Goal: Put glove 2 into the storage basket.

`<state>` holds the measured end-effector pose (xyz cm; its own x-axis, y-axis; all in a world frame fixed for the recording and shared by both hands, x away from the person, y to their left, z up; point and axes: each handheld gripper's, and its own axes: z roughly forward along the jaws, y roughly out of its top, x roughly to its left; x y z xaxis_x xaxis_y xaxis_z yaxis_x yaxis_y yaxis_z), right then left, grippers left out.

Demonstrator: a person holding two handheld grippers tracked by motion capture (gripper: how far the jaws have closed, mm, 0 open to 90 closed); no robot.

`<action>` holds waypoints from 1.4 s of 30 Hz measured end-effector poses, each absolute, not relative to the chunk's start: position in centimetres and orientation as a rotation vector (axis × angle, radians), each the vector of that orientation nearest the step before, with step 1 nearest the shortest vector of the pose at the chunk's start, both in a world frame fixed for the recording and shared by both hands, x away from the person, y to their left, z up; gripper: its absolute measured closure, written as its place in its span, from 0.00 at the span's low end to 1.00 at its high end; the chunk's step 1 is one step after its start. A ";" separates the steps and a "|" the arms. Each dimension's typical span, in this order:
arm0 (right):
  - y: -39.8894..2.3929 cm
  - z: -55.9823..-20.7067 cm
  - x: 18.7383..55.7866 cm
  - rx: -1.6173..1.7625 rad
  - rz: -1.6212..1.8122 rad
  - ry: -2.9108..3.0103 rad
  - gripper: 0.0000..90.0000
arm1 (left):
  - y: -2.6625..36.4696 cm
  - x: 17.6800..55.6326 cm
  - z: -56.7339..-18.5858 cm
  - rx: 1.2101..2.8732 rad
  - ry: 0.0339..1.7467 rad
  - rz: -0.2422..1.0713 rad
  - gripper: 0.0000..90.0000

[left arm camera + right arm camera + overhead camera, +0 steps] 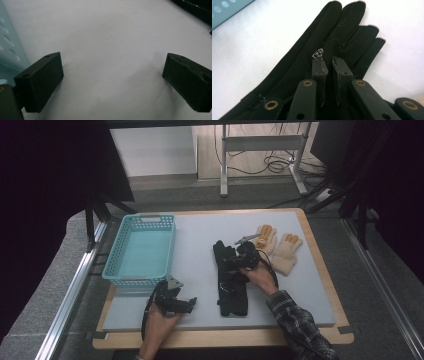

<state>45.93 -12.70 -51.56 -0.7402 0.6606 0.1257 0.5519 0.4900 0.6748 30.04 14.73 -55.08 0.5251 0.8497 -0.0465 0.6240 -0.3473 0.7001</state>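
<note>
A pair of black gloves [231, 285] lies lengthwise in the middle of the grey mat [200, 245]. My right gripper [235, 260] rests on its upper half. In the right gripper view the jaws [329, 65] stand almost together, pinching the black glove [307, 62] just below a small white logo, with the glove fingers pointing away. My left gripper [190, 304] sits low over the mat near the front edge, left of the black gloves. Its jaws [112, 77] stand wide open over bare mat with nothing between them.
A teal plastic basket [142, 252] stands at the left of the mat, its wall [10, 50] close beside the left jaw. Two cream gloves with orange fingertips [277, 247] lie right of the black pair, with a small grey object [247, 239] beside them. A wooden table edge [320, 265] frames the mat.
</note>
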 end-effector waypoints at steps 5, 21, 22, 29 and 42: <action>-12.6 -49.7 45.0 1.074 1.104 2.505 0.90 | 14.8 30.1 -55.1 2.094 1.191 0.430 0.04; -13.8 -43.0 37.7 1.093 1.219 2.369 0.89 | 14.7 30.0 -55.1 2.088 1.193 0.431 0.04; -13.7 -43.0 36.9 1.099 1.227 2.362 0.89 | 14.7 30.0 -55.1 2.088 1.196 0.428 0.04; -12.9 -44.1 33.6 1.175 1.215 2.292 0.88 | 14.8 30.0 -55.1 2.094 1.191 0.431 0.04; -14.1 -48.2 33.6 1.241 1.156 2.177 0.57 | 14.7 30.0 -55.1 2.089 1.195 0.432 0.04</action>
